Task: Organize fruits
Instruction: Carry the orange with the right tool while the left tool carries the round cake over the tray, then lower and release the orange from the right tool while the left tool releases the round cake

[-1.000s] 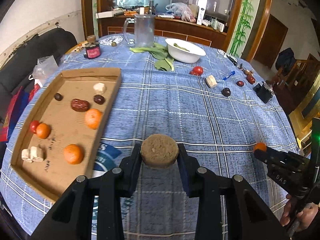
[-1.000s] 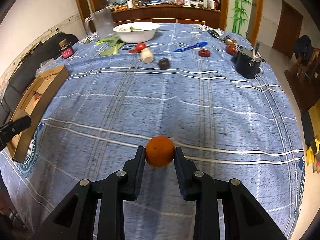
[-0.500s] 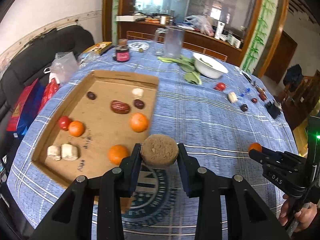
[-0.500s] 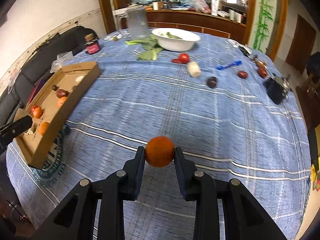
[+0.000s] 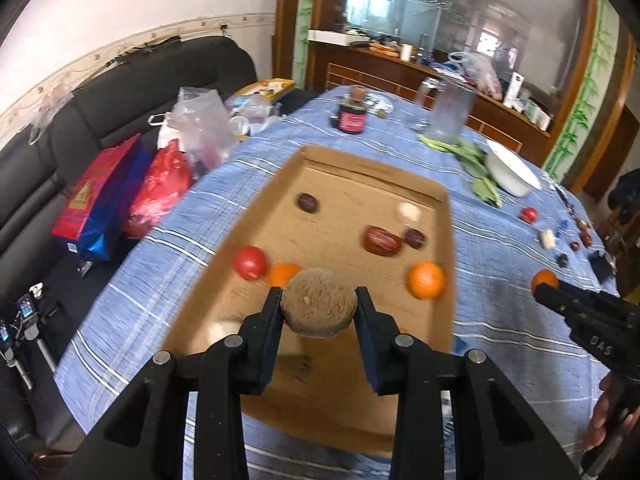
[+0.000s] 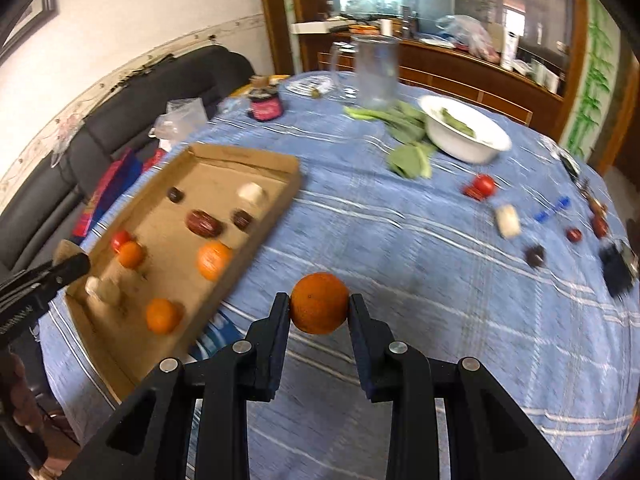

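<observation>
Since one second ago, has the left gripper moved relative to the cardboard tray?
Yes. The left gripper, holding the brown round cake, moved from over the tablecloth to over the cardboard tray.

A round, flat, brown grainy fruit slice [image 5: 319, 303] hangs over the near part of a shallow brown cardboard tray [image 5: 440, 194], clamped at its sides between black jaws. A small round orange mandarin [image 6: 319, 303] is pinched the same way above the blue checked surface [image 6: 420, 248], just right of the tray. Inside the tray lie a red tomato [image 5: 250, 262], an orange mandarin [image 5: 426, 280] near the right wall, another orange one [image 5: 282, 273] half hidden behind the slice, a wrinkled red date [image 5: 382, 240], two dark round fruits [image 5: 308, 203] [image 5: 414, 238], and a pale chunk [image 6: 251, 193]. Out on the cloth rest a red tomato [image 6: 484, 185], a pale piece [image 6: 507, 220] and a dark fruit [image 6: 535, 255], well apart from the tray.
</observation>
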`<move>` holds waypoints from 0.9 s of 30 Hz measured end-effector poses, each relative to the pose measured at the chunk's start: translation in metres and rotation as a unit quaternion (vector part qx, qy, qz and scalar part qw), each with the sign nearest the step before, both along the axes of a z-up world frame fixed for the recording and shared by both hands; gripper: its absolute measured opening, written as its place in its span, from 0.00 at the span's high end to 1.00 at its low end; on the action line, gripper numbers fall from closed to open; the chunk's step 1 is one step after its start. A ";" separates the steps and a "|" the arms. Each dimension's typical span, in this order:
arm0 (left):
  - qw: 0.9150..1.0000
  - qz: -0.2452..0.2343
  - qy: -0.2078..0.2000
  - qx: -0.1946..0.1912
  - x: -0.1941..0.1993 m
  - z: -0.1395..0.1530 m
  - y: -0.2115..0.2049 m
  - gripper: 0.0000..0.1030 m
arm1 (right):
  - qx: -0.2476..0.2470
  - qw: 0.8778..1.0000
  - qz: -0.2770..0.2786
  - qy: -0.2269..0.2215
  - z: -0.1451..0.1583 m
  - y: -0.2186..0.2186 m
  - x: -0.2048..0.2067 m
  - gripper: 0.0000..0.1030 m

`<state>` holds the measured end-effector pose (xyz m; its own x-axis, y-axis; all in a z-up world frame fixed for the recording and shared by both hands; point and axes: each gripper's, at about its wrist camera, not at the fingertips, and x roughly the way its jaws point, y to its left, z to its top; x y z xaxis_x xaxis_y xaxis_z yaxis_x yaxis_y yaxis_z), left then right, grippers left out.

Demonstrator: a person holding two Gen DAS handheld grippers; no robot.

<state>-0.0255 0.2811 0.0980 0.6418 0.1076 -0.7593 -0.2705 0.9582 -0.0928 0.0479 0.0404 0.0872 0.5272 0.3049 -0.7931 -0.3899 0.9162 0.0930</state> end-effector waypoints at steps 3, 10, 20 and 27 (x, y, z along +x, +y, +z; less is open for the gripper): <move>1.000 0.005 0.003 0.009 0.011 -0.001 0.017 0.67 | 0.002 1.000 0.018 -0.002 0.003 0.025 0.006 0.69; 1.000 0.009 0.012 0.017 0.047 -0.006 0.045 0.67 | -0.001 0.998 0.061 0.001 -0.001 0.082 0.014 0.69; 0.999 0.004 0.040 0.006 0.096 -0.033 0.052 0.67 | -0.017 0.995 0.095 0.027 -0.035 0.134 0.029 0.68; 0.998 0.005 0.055 -0.003 0.114 -0.050 0.060 0.67 | -0.015 0.992 0.120 0.026 -0.040 0.150 0.029 0.68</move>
